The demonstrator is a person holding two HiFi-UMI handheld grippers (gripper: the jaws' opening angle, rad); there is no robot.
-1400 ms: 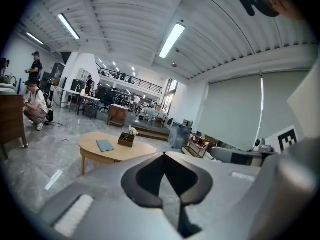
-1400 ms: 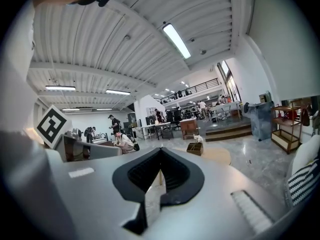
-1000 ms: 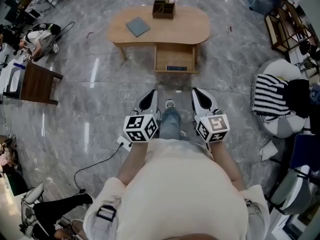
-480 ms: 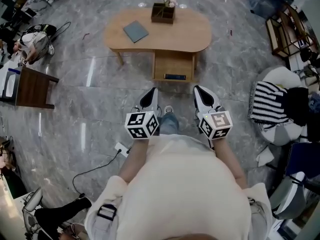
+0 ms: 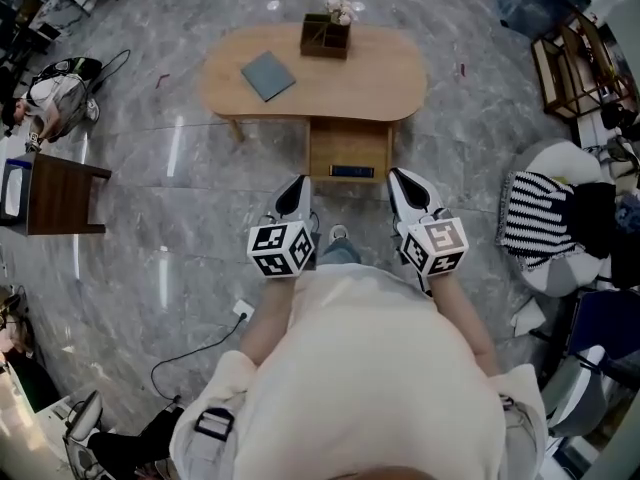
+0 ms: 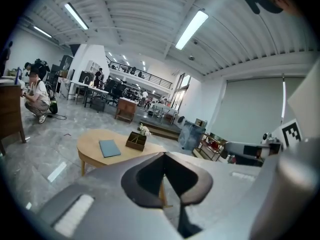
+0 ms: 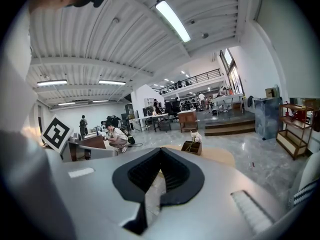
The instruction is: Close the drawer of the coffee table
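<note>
Head view: closing in on the coffee table (image 5: 400,78), now showing larger and lower in frame than one second ago. Noting the drawer (image 5: 347,146) standing open toward the person under the tabletop's front edge, with a dark book (image 5: 351,171) lying at its front. Carrying the left gripper (image 5: 296,190) and right gripper (image 5: 402,180) side by side, short of the drawer front and not touching it. Judging the approach nearly complete and the push not yet begun. Left gripper view: keeping the jaws fully together, gripping nothing, pointing toward the table ahead. Right gripper view: likewise holding the jaws pressed together and empty, facing the table beyond.
</note>
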